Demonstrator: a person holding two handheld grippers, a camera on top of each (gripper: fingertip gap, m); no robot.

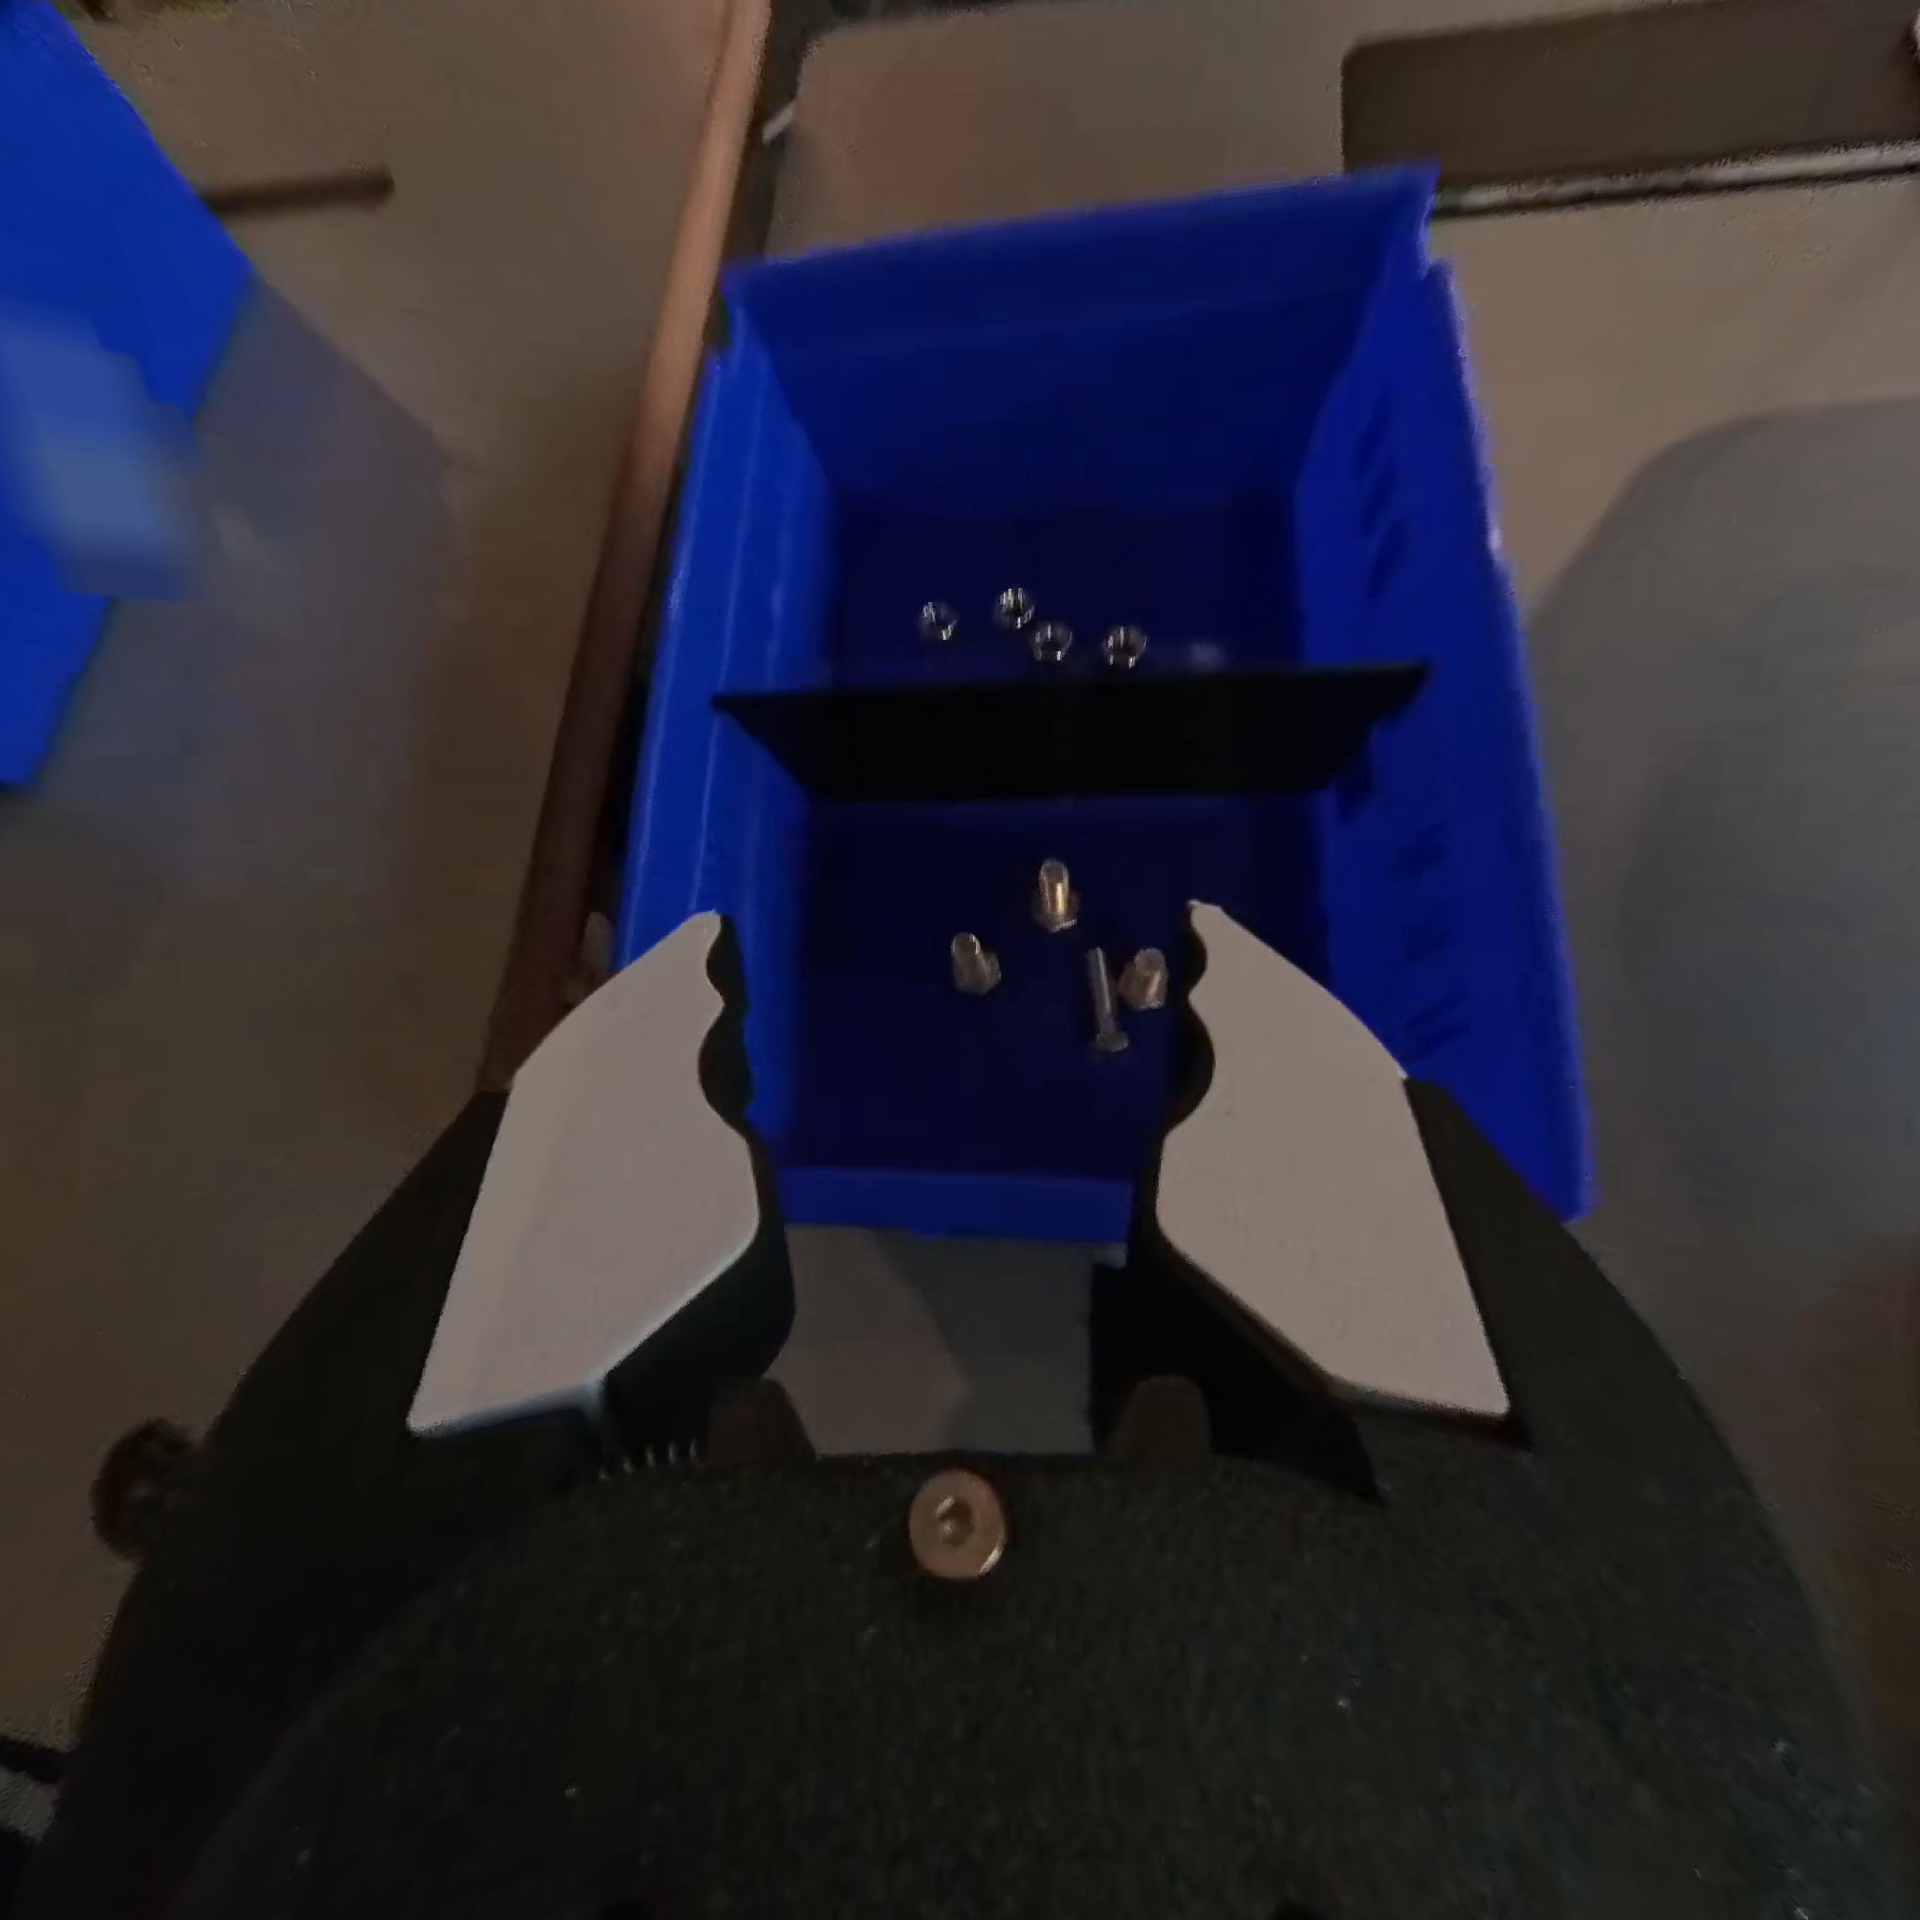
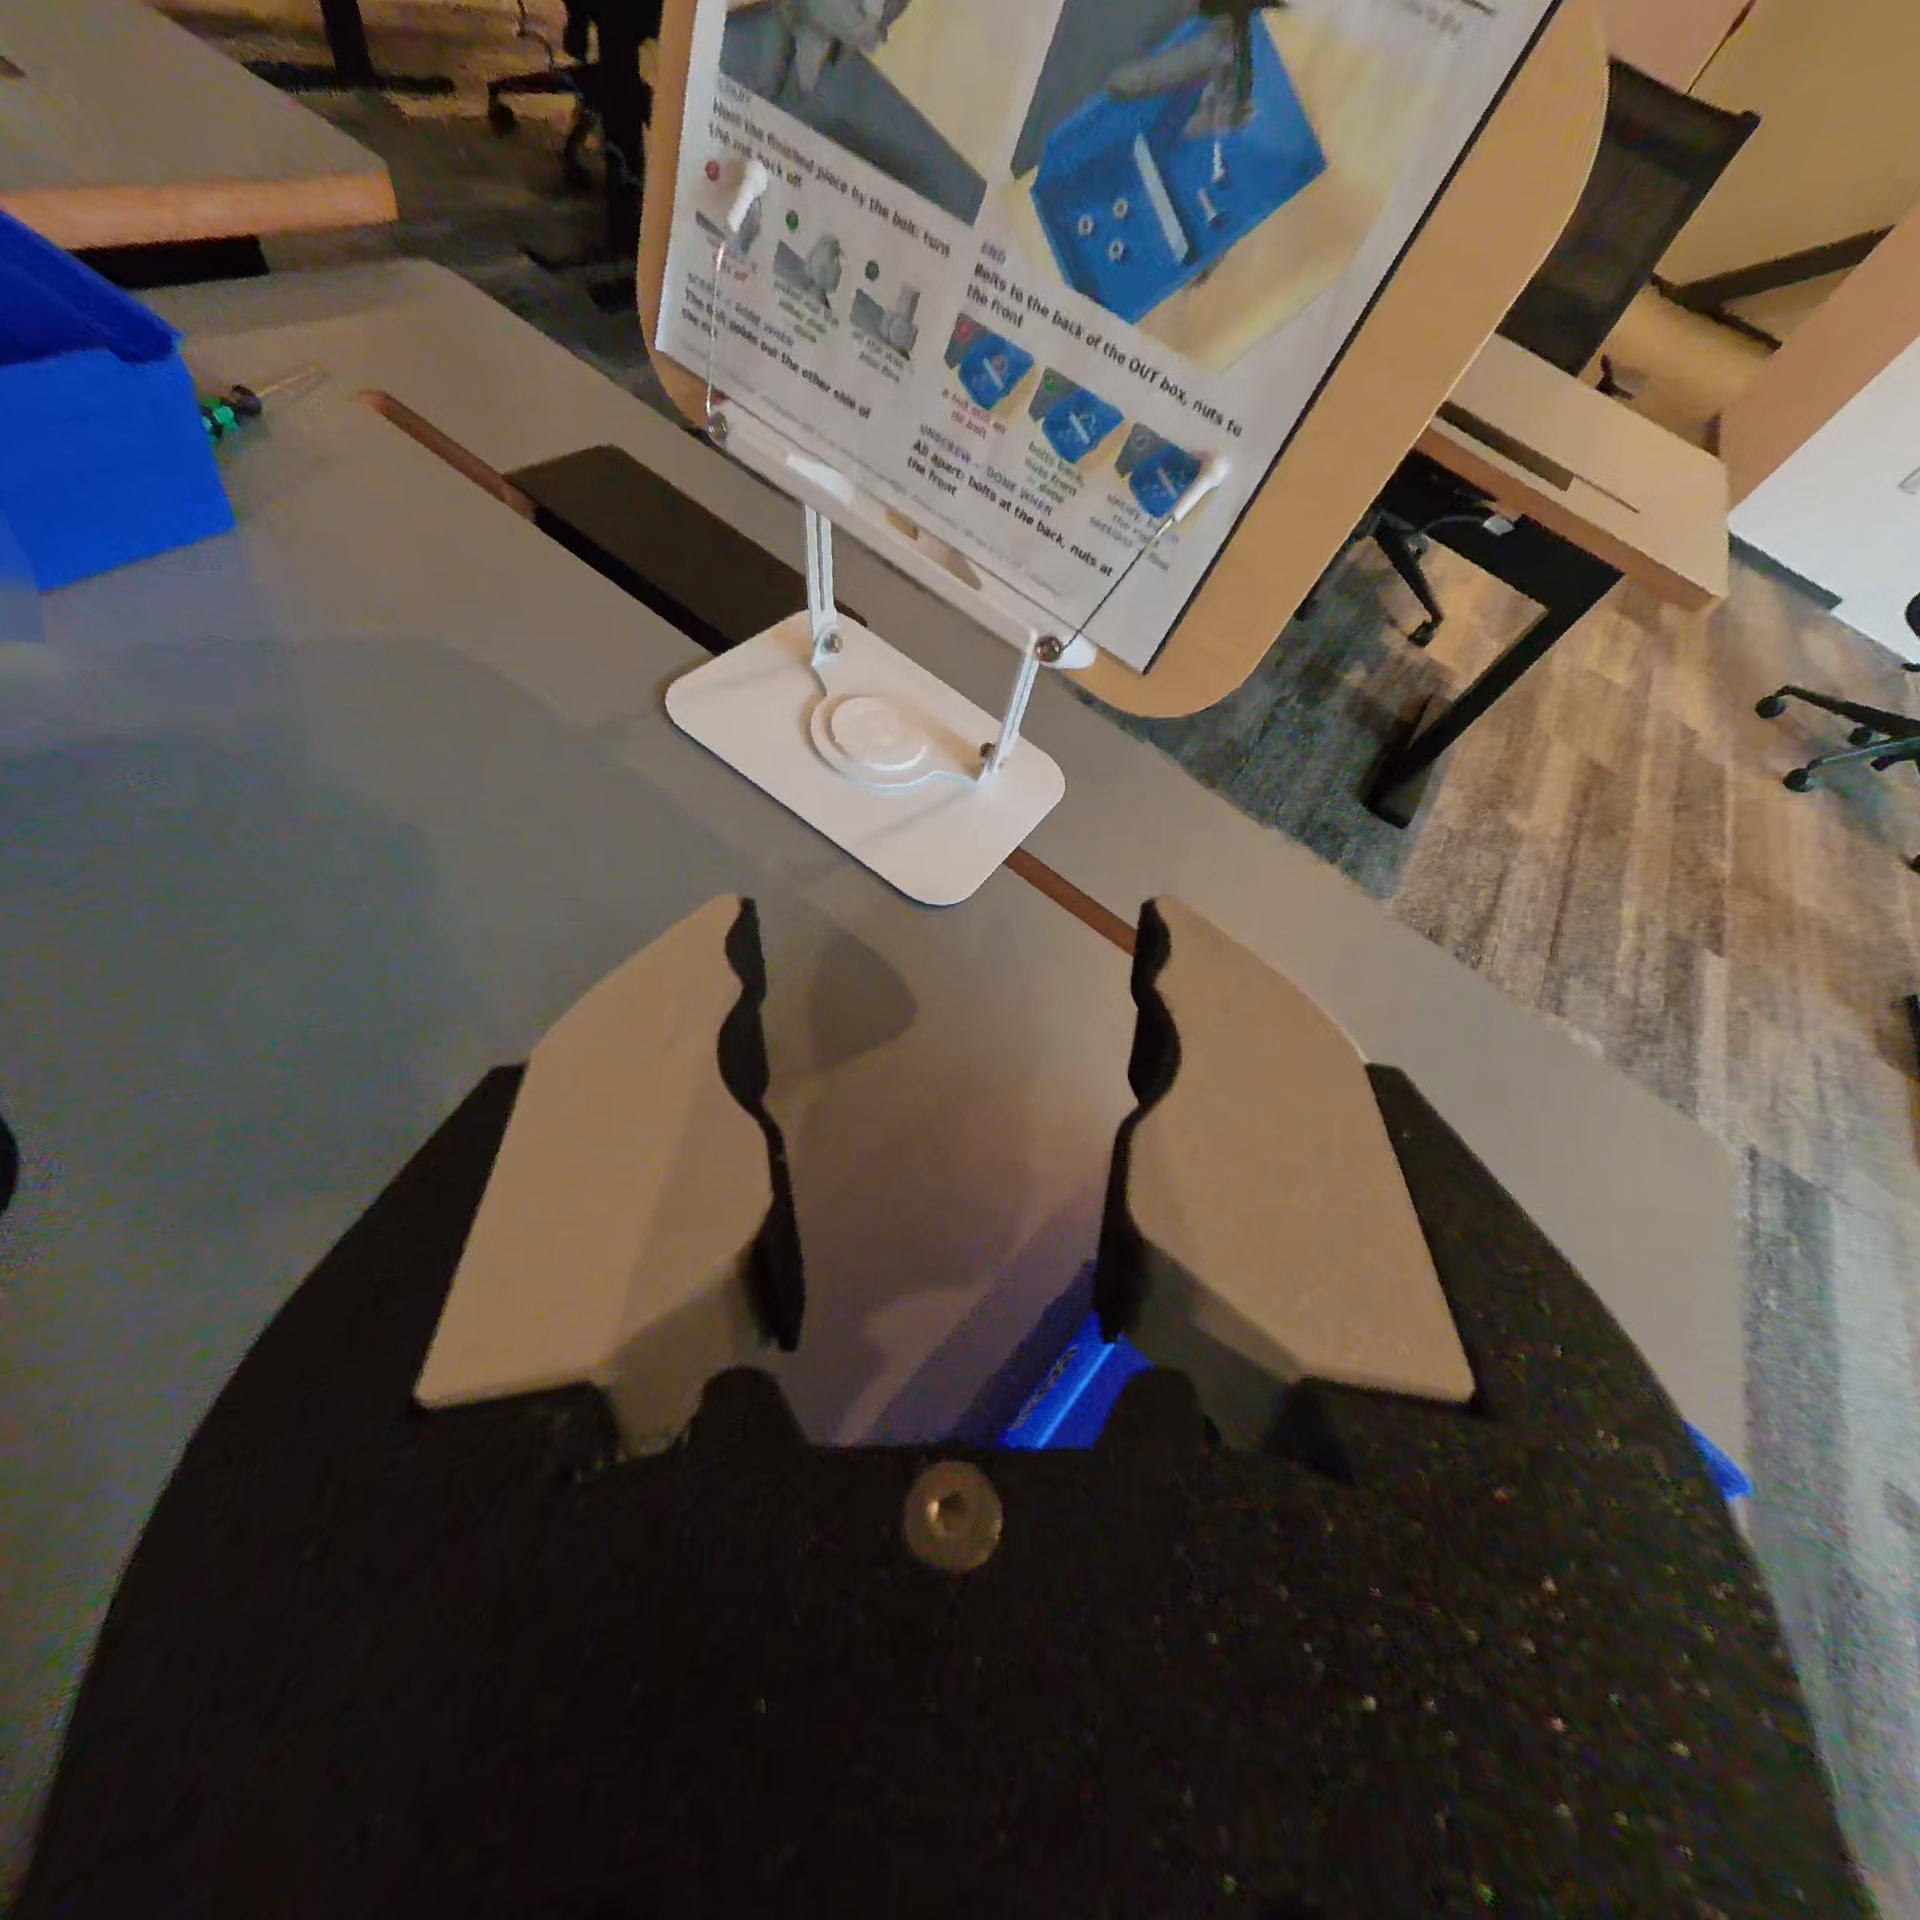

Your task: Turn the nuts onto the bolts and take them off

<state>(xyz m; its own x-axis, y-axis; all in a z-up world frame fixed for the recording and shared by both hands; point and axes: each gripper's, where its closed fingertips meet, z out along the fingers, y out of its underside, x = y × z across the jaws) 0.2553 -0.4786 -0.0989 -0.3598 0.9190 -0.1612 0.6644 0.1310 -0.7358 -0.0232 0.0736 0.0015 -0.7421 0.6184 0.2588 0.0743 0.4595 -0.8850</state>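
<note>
A blue bin stands on the table, split by a dark divider. Several metal nuts lie in its far compartment. Several metal bolts lie in its near compartment. My left gripper is open and empty, held above the near compartment, its fingertips either side of the bolts. My right gripper is open and empty above the grey table. A corner of a blue bin shows low between its fingers.
A second blue bin stands at the left in the left wrist view and in the right wrist view. A white stand holds an instruction sheet ahead of my right gripper. The table edge and floor lie to the right. Some 65 centimeters of space lies between my two pairs of fingers.
</note>
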